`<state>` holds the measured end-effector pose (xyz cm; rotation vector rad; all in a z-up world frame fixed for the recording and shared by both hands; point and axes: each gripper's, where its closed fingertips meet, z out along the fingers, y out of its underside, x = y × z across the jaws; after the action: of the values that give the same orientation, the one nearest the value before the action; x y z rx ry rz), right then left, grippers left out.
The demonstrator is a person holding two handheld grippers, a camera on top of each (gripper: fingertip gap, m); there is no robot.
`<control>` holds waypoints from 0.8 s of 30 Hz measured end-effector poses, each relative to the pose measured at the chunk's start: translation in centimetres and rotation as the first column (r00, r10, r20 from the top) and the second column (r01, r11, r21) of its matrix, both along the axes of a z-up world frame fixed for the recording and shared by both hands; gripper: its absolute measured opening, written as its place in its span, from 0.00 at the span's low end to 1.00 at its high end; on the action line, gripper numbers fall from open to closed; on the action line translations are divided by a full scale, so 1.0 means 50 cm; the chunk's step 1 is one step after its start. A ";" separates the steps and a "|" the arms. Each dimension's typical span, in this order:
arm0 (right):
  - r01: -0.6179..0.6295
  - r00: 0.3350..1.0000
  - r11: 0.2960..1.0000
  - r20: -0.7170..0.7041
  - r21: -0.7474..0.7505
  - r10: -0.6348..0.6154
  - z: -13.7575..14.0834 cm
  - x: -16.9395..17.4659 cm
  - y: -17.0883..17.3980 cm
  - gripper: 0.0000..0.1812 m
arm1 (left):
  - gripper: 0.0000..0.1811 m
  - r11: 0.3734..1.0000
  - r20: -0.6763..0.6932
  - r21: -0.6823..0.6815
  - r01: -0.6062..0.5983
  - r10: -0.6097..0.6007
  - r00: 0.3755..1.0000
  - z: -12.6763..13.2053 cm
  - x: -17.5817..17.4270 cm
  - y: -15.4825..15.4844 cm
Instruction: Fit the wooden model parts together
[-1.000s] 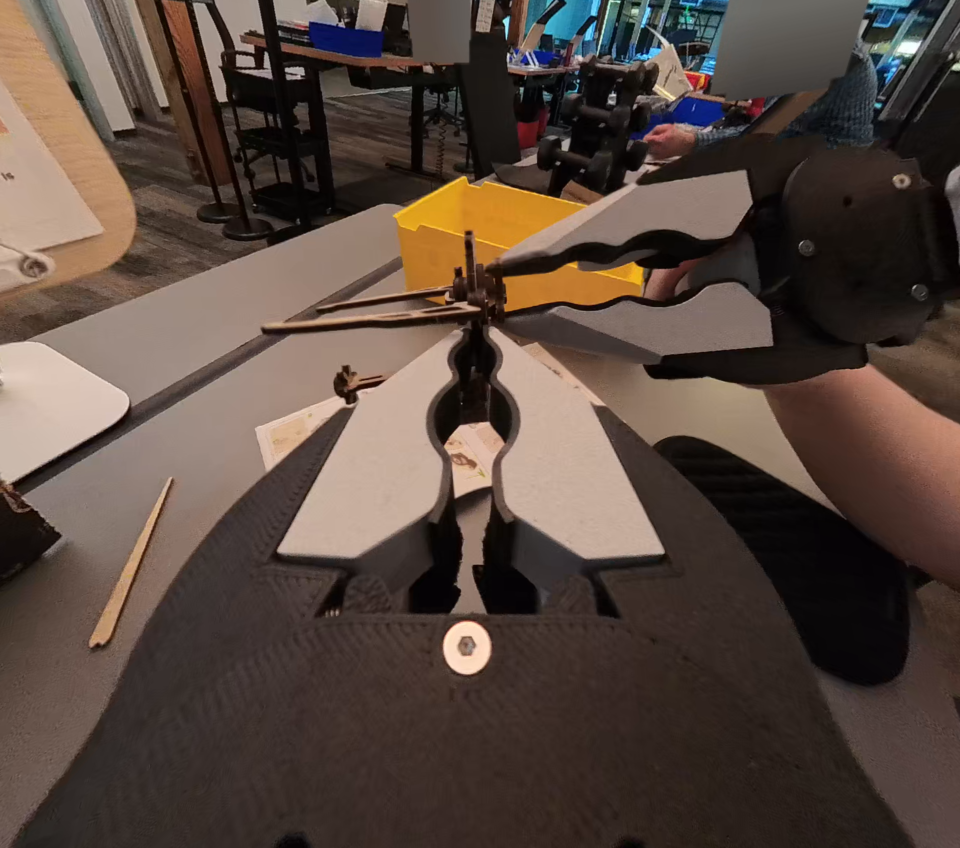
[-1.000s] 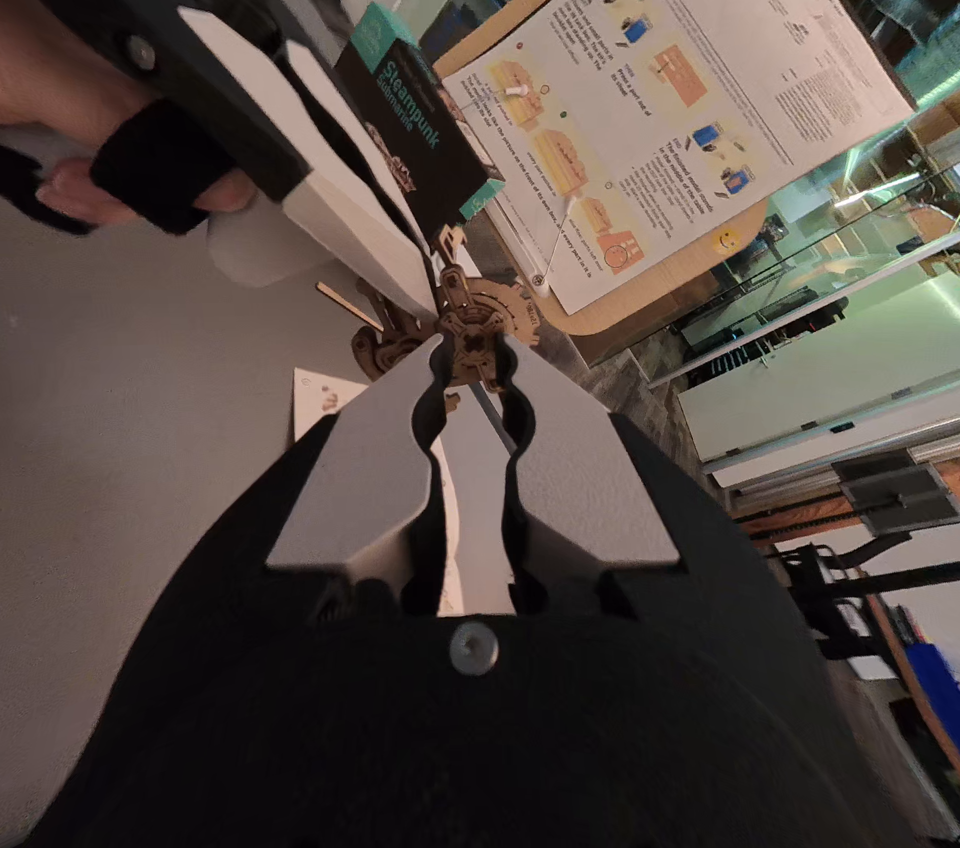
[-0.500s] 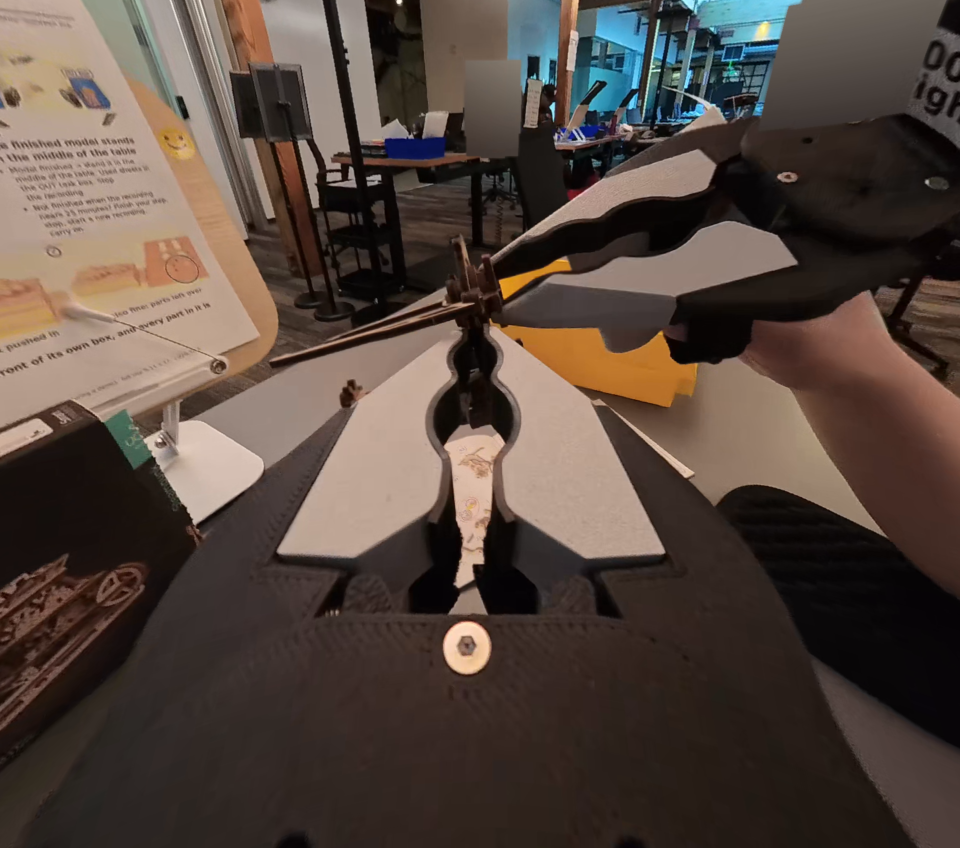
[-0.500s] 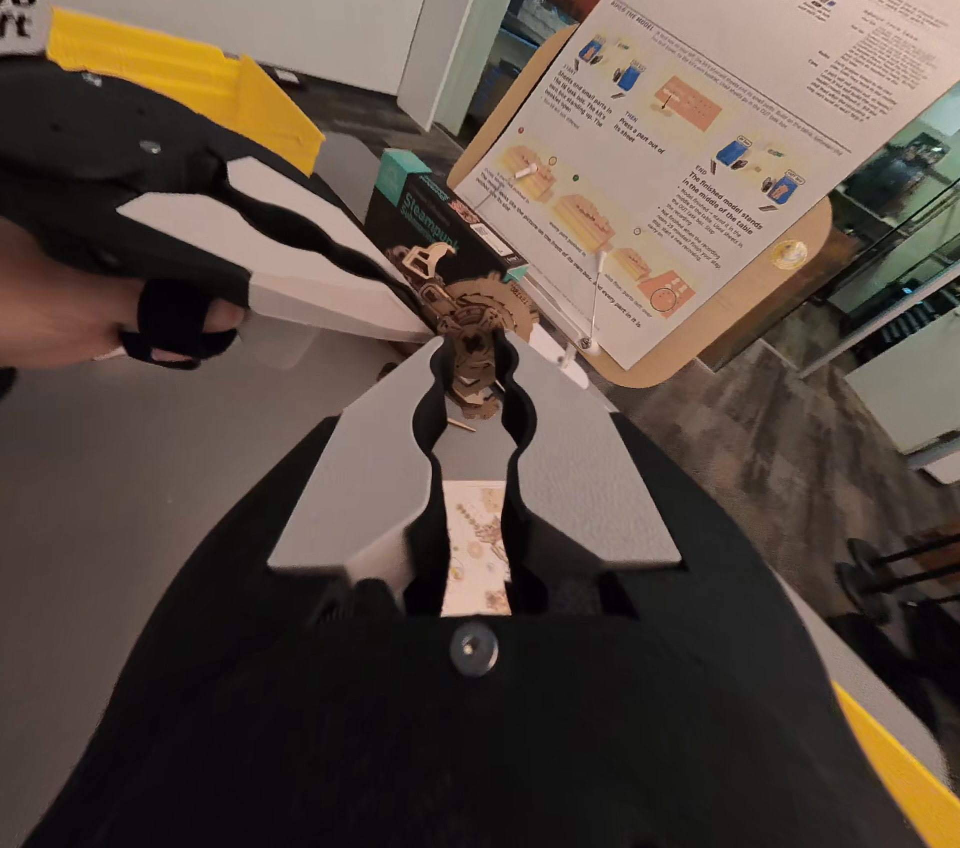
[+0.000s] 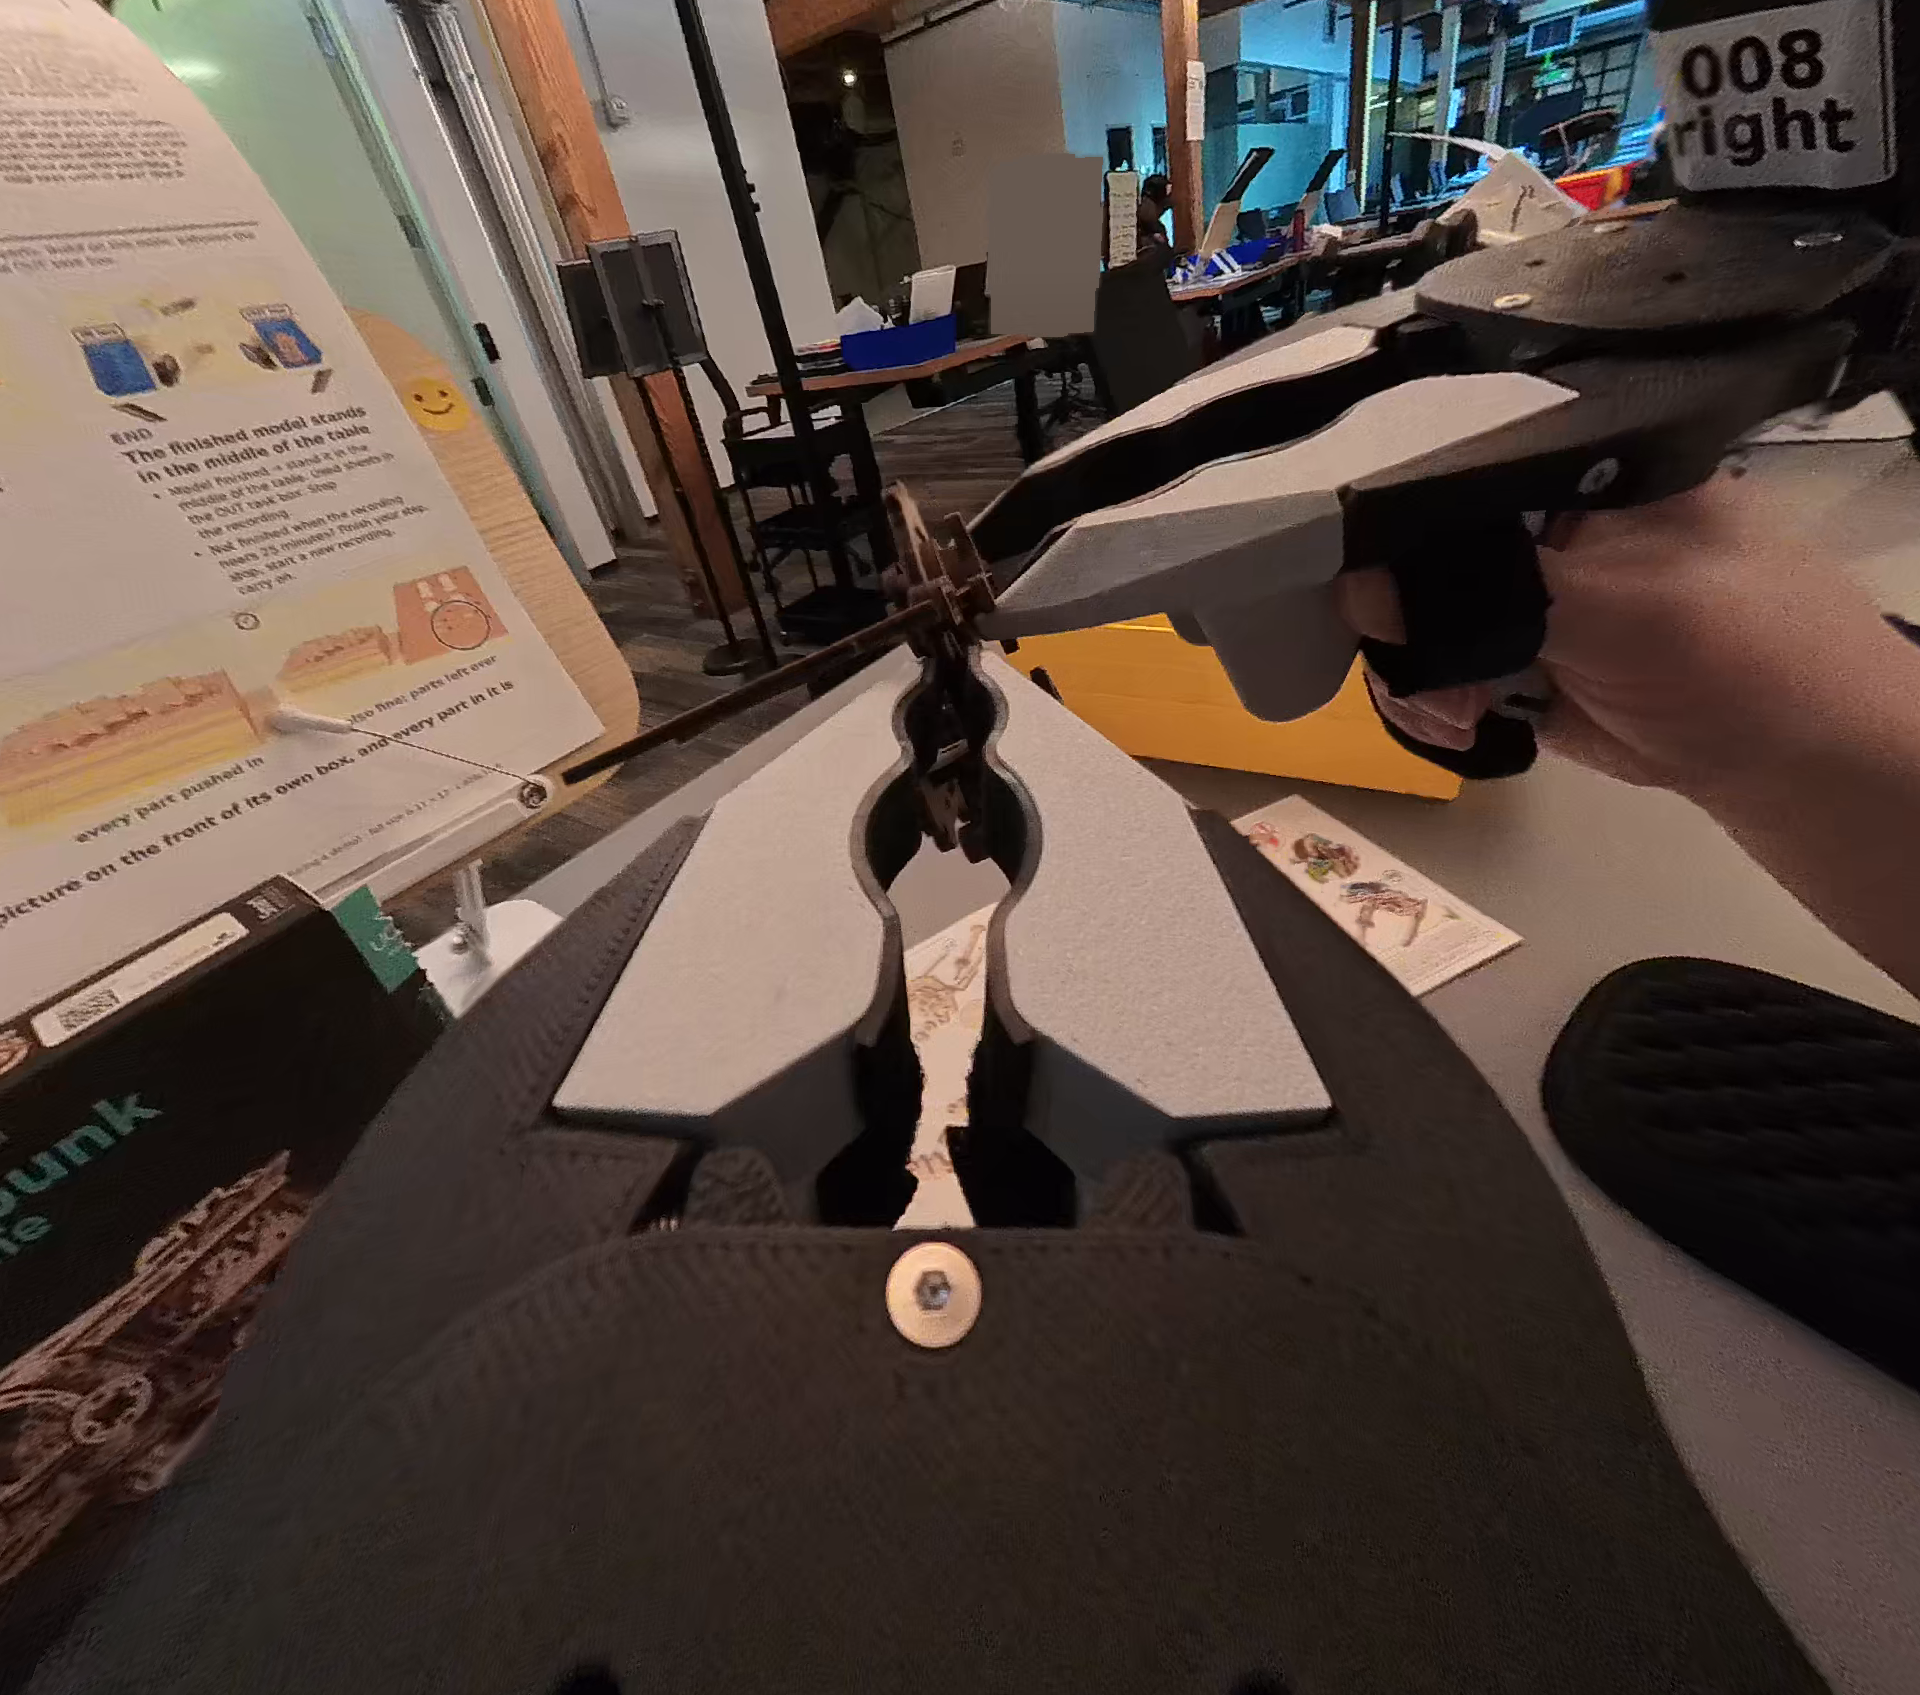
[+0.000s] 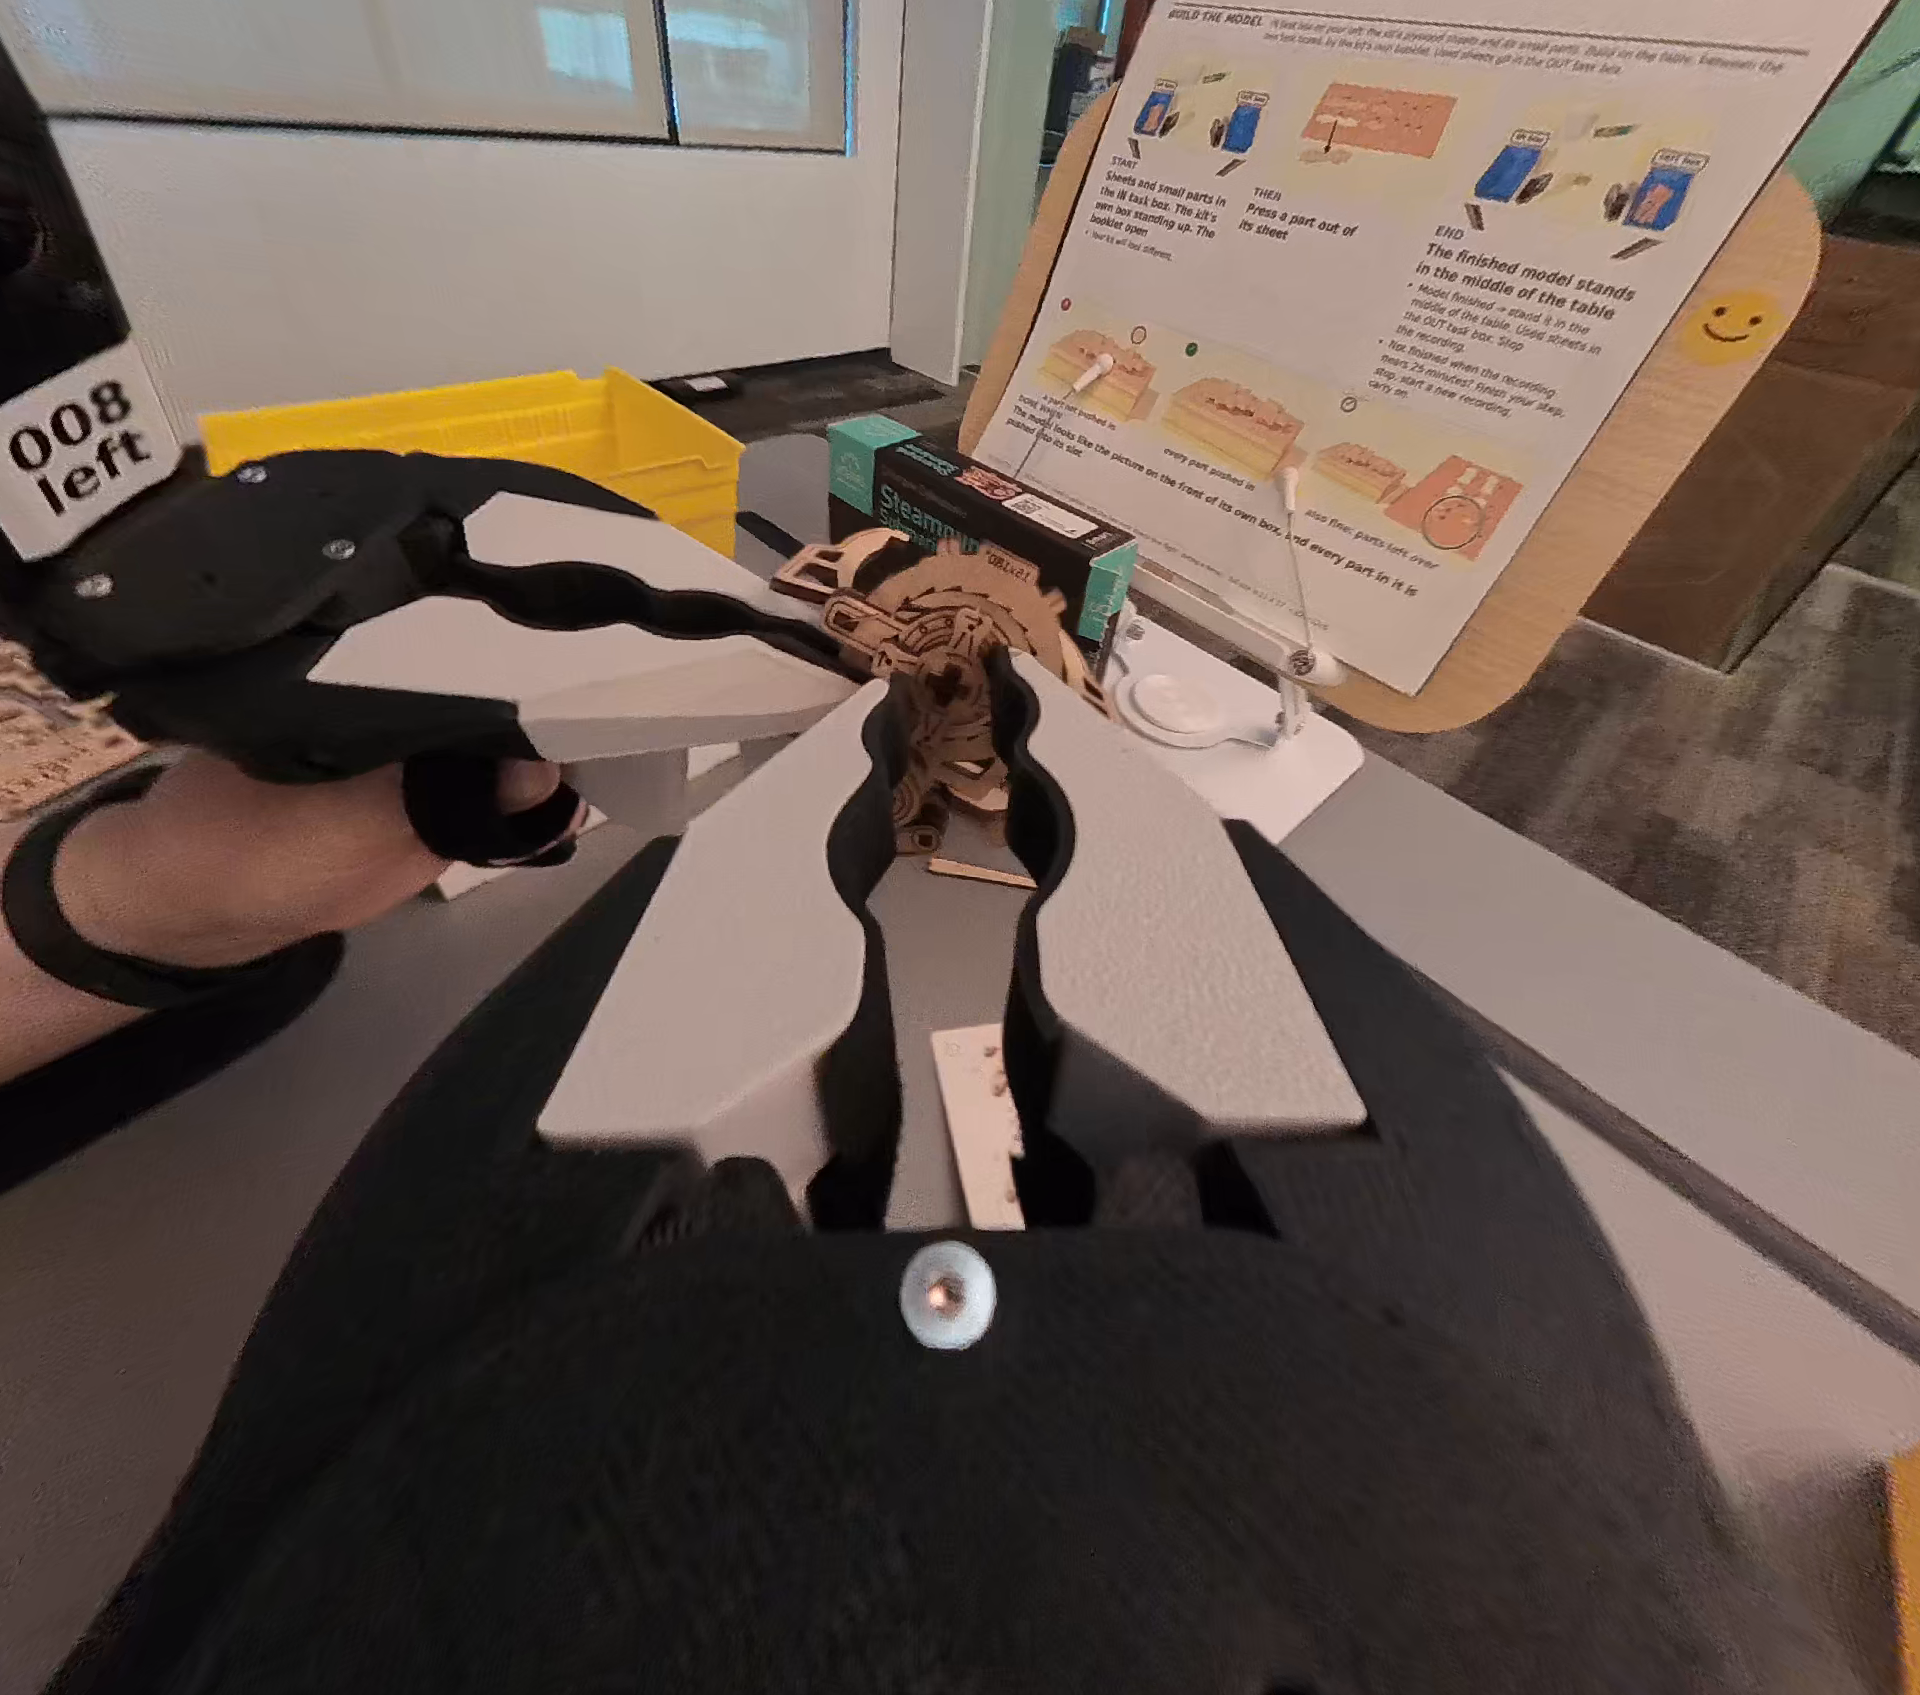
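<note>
The left gripper [image 5: 940, 689], grey-fingered on a black textured body, is closed nearly tip to tip on the small brown laser-cut wooden model assembly [image 5: 935, 596], pinching its lower part and holding it in the air above the grey table [image 5: 1621, 876]. In the left wrist view the right gripper [image 5: 987, 596], of the same grey and black make, comes in from the right with its tips also pinched on the assembly at its upper right side; a thin dark wooden rod [image 5: 727, 695] sticks out of the model to the left. In the right wrist view that gripper [image 6: 940, 689] is narrowed on the toothed round wooden disc of the model [image 6: 951, 627], while the other gripper [image 6: 847, 669] reaches in from the left and meets the same piece. A bare hand [image 5: 1621, 669] with a black strap holds each tool.

Below the model, printed paper cards [image 5: 1371, 897] lie flat on the table. Farther right sits a yellow plastic bin [image 5: 1195, 700]. At the near left stands a black and teal cardboard kit box [image 5: 156, 1178], and behind it a white instruction sheet on a rounded wooden board [image 5: 208, 502], propped on a white stand [image 6: 1247, 741]. A small loose wooden stick [image 6: 977, 871] lies on the table beneath the grippers.
</note>
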<state>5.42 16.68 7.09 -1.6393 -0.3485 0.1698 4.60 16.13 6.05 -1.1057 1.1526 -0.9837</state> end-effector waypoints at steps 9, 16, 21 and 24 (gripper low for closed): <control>-0.100 0.965 0.995 -0.247 -0.018 0.093 0.000 0.000 0.002 0.07 | 0.01 0.982 -0.010 0.169 -0.088 0.091 0.996 0.001 -0.001 -0.002; -0.176 0.899 0.984 -0.412 -0.021 0.151 0.002 -0.002 -0.001 0.07 | 0.00 0.961 0.002 0.249 -0.122 0.126 0.992 0.004 -0.004 -0.006; -0.221 0.842 0.975 -0.508 -0.021 0.180 0.002 -0.003 -0.002 0.07 | 0.00 0.940 0.005 0.309 -0.145 0.151 0.989 0.005 -0.004 -0.007; -0.267 0.782 0.964 -0.587 -0.013 0.209 0.004 -0.005 -0.003 0.07 | 0.00 0.930 0.016 0.334 -0.156 0.160 0.987 0.009 -0.007 -0.007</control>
<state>5.19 16.54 7.30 -1.5425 -0.0699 0.8788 4.26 15.76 6.48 -0.9133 1.1698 -0.6277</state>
